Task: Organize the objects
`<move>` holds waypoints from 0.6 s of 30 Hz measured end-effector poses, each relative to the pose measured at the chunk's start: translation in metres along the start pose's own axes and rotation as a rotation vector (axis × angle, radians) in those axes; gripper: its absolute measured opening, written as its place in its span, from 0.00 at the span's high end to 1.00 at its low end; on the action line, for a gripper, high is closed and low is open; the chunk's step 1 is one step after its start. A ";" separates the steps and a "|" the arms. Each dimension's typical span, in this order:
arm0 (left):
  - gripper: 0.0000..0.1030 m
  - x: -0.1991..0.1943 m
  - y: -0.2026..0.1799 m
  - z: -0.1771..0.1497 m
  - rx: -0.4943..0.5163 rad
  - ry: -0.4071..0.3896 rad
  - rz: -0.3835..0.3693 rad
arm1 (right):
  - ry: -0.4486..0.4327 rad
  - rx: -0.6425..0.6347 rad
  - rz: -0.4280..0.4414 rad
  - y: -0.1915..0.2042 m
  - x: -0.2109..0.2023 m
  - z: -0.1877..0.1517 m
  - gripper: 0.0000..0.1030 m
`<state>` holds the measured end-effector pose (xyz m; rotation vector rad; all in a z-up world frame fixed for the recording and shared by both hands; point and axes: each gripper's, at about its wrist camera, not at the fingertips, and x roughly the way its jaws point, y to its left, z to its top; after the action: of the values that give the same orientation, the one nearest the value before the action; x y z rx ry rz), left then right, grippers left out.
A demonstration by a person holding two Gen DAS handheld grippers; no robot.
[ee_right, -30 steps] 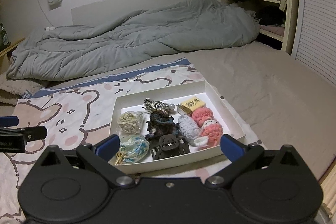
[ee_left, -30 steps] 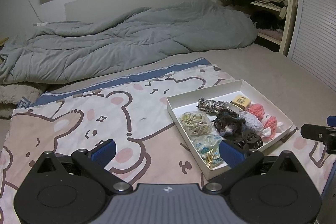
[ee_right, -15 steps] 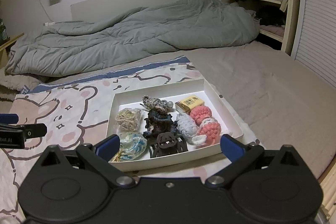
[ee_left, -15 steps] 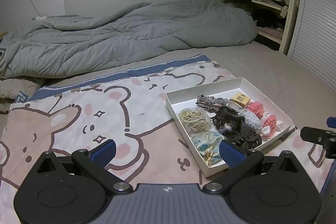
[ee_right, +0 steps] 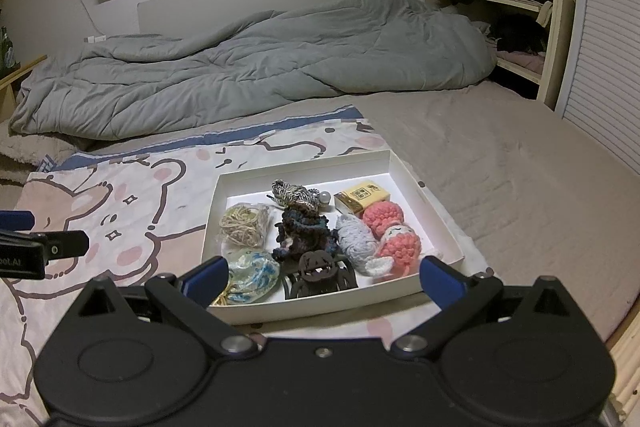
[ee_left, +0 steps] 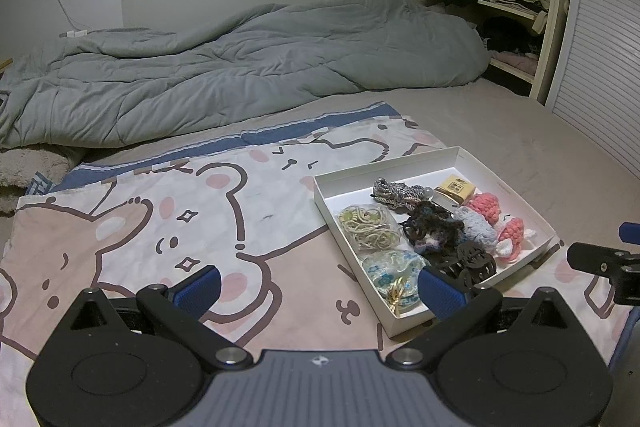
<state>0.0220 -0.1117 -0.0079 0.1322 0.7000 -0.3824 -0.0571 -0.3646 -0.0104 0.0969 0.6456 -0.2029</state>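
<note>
Two grippers, left and right, both wide and unladen above a cluttered tray, rumpled duvet beyond.

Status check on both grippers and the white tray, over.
Left gripper and right gripper open, empty. White tray full of hair accessories, untouched on the cartoon blanket. Nothing blocking.
</note>
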 end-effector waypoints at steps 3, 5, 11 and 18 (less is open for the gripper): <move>0.00 0.000 -0.002 -0.001 0.002 0.001 -0.002 | 0.001 0.003 -0.001 0.000 0.000 0.000 0.00; 0.00 0.000 -0.002 -0.001 0.002 0.003 -0.003 | 0.001 0.008 -0.001 -0.001 0.000 0.000 0.00; 0.00 0.000 -0.002 -0.002 0.000 0.003 -0.003 | 0.004 0.016 -0.001 -0.002 0.000 0.000 0.00; 0.00 0.000 -0.001 -0.002 -0.001 0.006 -0.003 | 0.005 0.016 -0.001 -0.003 0.001 0.000 0.00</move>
<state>0.0204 -0.1127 -0.0098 0.1308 0.7063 -0.3850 -0.0574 -0.3674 -0.0112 0.1130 0.6487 -0.2089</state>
